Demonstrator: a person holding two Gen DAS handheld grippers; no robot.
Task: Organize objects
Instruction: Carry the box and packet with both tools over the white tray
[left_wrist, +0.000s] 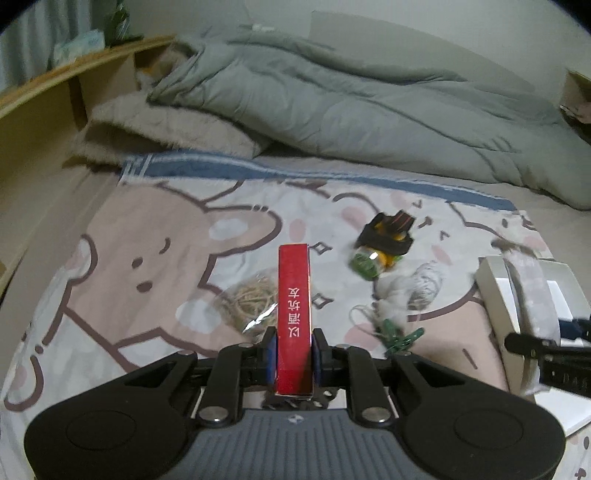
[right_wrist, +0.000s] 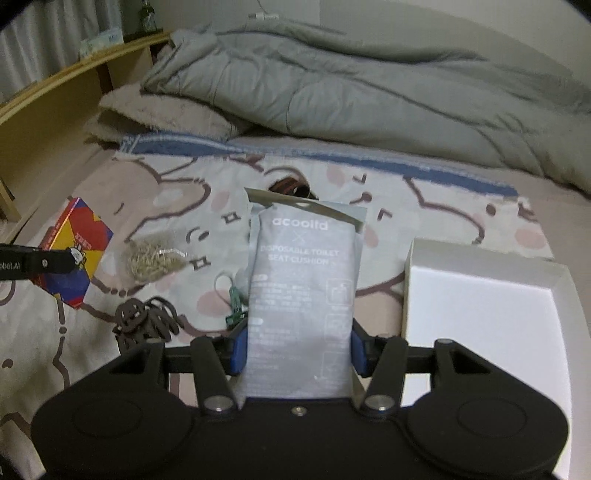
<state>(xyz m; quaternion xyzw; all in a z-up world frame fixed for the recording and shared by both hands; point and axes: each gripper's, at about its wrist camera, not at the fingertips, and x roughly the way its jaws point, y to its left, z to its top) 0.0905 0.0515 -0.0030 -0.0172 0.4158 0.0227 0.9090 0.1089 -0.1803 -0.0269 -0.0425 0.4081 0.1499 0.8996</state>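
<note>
My left gripper (left_wrist: 293, 350) is shut on a slim red box (left_wrist: 293, 295), held edge-on above the bed. From the right wrist view the same box (right_wrist: 74, 251) shows a red, yellow and blue face at the far left. My right gripper (right_wrist: 299, 350) is shut on a grey packet (right_wrist: 303, 288) printed "disposable toilet seat cushion", held upright over the blanket. An open white box (right_wrist: 480, 317) lies just right of the packet. On the blanket lie a bag of rubber bands (right_wrist: 155, 258), brown hair ties (right_wrist: 147, 321), green clips (left_wrist: 402, 338), a ball of white string (left_wrist: 424, 284) and a black and orange item (left_wrist: 388, 232).
A cartoon-bear blanket (left_wrist: 147, 240) covers the bed. A crumpled grey duvet (left_wrist: 332, 103) and a fluffy beige pillow (left_wrist: 159, 129) fill the far side. A wooden headboard shelf (left_wrist: 55, 92) runs along the left. A small green-filled plastic pouch (left_wrist: 369, 262) sits by the black item.
</note>
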